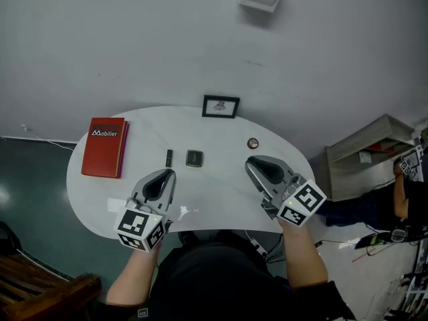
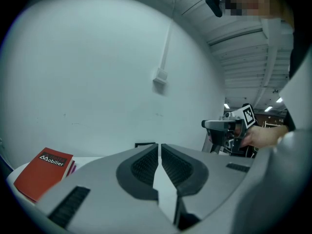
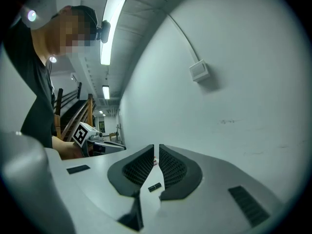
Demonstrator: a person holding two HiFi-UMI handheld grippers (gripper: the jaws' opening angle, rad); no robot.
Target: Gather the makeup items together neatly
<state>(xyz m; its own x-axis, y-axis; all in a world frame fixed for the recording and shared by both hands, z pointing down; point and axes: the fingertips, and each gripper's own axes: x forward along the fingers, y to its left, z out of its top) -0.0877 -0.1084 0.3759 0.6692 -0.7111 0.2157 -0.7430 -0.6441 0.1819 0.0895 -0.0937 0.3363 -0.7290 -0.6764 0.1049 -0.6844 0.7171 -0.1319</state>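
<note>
Left gripper (image 1: pixel 167 174) and right gripper (image 1: pixel 251 161) both closed, empty, ribbed pads together. 3 items spread apart on smooth white table (image 1: pixel 93 189): black stick (image 1: pixel 169 158), square dark compact (image 1: pixel 194 158), round compact (image 1: pixel 253 142); details too small to read.

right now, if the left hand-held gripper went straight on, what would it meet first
Likely the frame; the left hand-held gripper looks raised enough to clear the tube, though depth is unclear.

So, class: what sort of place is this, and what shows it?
Probably a lab or workshop hall, not a home: a white table stands against a plain wall, a strip light runs along a ribbed ceiling, and cables lie on the floor.
</note>
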